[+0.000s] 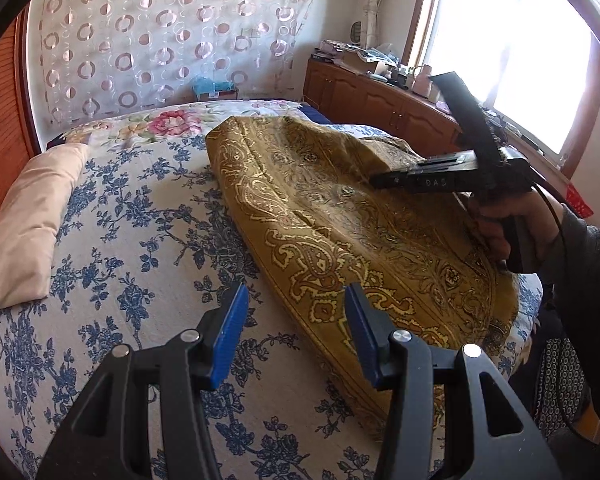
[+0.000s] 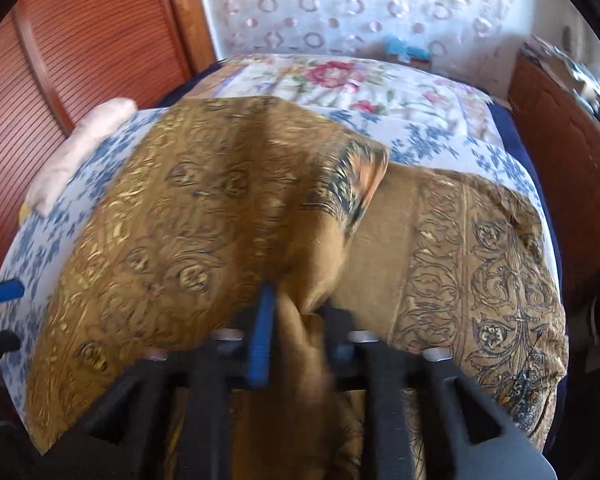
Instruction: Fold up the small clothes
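A mustard-gold paisley cloth [image 1: 340, 216] lies spread across the bed [image 1: 140, 240], over a white sheet with blue flowers. It covers the middle and window side of the bed and reaches the near edge. In the right wrist view one part of the cloth is folded over, its patterned border turned up, with a plainer panel beside it.

Right gripper [image 2: 296, 320]: its fingers are drawn together on a bunched pleat of the cloth at the near edge. The blue pad of one finger presses against the gathered fabric, which is raised there. This view is blurred, so finer detail cannot be read. In the left wrist view a hand [image 1: 512, 224] holds this tool by its handle above the cloth.

Left gripper [image 1: 296, 300]: its fingers stand apart with nothing between them. It hangs over the sheet at the cloth's left edge, one finger above the sheet and the other above the cloth border; I cannot tell whether either touches.

A pale pink pillow [image 1: 32, 224] rests at the bed's left side, apart from the cloth. A flowered quilt [image 1: 172, 124] lies at the far end.
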Motion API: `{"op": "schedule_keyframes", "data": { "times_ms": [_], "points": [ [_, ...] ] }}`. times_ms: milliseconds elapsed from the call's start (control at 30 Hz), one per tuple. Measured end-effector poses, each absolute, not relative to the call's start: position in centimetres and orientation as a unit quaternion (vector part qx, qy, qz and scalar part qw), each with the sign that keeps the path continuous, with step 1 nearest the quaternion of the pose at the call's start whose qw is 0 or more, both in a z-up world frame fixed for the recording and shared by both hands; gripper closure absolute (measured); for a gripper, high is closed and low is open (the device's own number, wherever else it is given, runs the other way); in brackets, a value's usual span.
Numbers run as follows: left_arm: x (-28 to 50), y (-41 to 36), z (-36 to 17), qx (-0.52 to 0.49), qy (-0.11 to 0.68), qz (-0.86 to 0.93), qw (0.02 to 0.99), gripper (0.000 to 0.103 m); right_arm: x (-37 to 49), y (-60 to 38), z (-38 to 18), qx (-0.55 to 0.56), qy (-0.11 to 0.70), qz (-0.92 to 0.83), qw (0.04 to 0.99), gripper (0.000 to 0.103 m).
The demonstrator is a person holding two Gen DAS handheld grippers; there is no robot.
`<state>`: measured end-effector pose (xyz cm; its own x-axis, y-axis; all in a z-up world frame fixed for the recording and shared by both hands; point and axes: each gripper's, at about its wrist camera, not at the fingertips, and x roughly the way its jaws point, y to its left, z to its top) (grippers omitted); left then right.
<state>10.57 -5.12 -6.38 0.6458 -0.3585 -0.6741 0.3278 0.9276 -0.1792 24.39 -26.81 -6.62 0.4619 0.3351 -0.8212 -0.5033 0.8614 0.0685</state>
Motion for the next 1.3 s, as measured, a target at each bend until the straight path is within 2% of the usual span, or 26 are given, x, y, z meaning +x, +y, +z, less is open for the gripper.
{"op": "schedule_keyframes", "data": {
  "times_ms": [267, 367, 467, 600, 633, 767, 1100, 1300],
  "points": [
    [9.6, -6.0, -5.6, -0.018, 0.366, -0.203, 0.908, 0.054, 19.9, -28.9, 1.6, -0.14, 0.334, 0.208, 0.909, 0.093],
    [9.4, -6.5, -5.6, -0.017, 0.365, -0.208, 0.907, 0.054, 19.9, -30.7, 3.3, -0.162, 0.321, 0.157, 0.92, 0.093],
    [9.3, -7.1, -5.6, -0.014, 0.365, -0.211, 0.907, 0.054, 21.5, -33.1, 1.8, -0.17, 0.368, 0.118, 0.907, 0.083],
    [9.1, -7.8, -5.8, -0.008, 0.366, -0.215, 0.906, 0.054, 22.4, -35.3, -1.5, -0.19, 0.405, 0.089, 0.89, 0.057],
    [9.1, -7.9, -5.8, -0.007, 0.366, -0.215, 0.905, 0.054, 22.4, -36.0, -1.7, -0.177, 0.405, 0.088, 0.893, 0.055],
    [9.0, -8.6, -6.0, -0.003, 0.368, -0.219, 0.904, 0.054, 21.6, -37.0, -1.7, -0.14, 0.392, 0.093, 0.904, 0.054],
    [8.6, -10.2, -6.6, 0.007, 0.373, -0.23, 0.899, 0.054, 13.3, -36.9, -3.4, -0.164, 0.346, 0.105, 0.918, 0.054],
    [8.4, -11.1, -7.2, 0.011, 0.379, -0.236, 0.895, 0.054, 11.1, -38.1, -4.2, -0.163, 0.341, 0.09, 0.921, 0.054]
  ]
}}
